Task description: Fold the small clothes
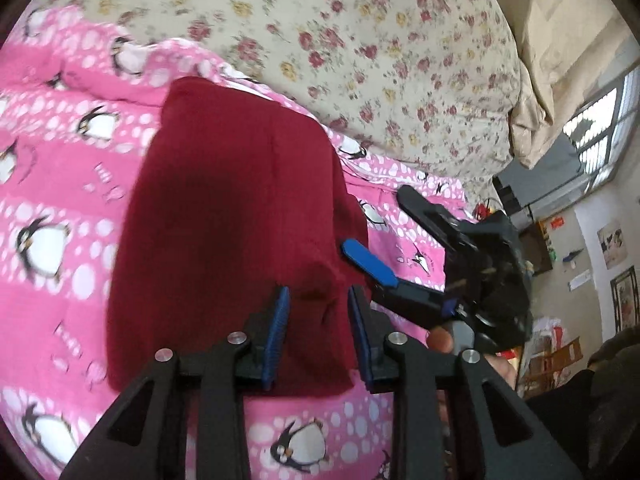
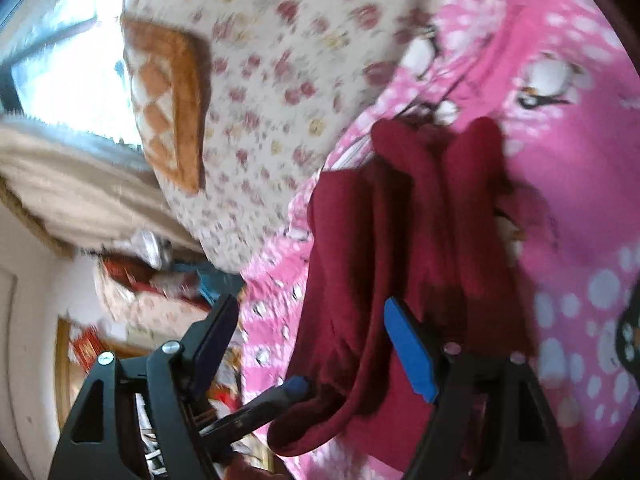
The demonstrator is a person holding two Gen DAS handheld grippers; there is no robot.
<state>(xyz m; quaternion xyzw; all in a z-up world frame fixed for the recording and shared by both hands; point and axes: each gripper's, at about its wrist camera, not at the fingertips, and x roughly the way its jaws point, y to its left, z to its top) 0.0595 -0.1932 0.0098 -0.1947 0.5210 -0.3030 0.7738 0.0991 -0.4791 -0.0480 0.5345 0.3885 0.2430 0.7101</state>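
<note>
A dark red garment (image 1: 232, 216) lies partly folded on the pink penguin-print sheet (image 1: 52, 168). My left gripper (image 1: 320, 300) is open, its blue pads just above the garment's near edge, with a raised fold of cloth between the jaws. My right gripper (image 1: 372, 228) shows in the left wrist view, open wide at the garment's right edge. In the right wrist view the garment (image 2: 384, 248) is bunched in folds, my right gripper (image 2: 312, 320) stands open over its edge, and the tip of the left gripper's finger (image 2: 296, 386) touches the cloth from below left.
A cream floral quilt (image 1: 360, 40) lies heaped behind the sheet, with an orange checked cushion (image 2: 168, 100) on it. Beige curtains (image 1: 560, 60) and a window (image 1: 608, 136) are to the right. Room clutter (image 2: 152, 280) lies beyond the bed edge.
</note>
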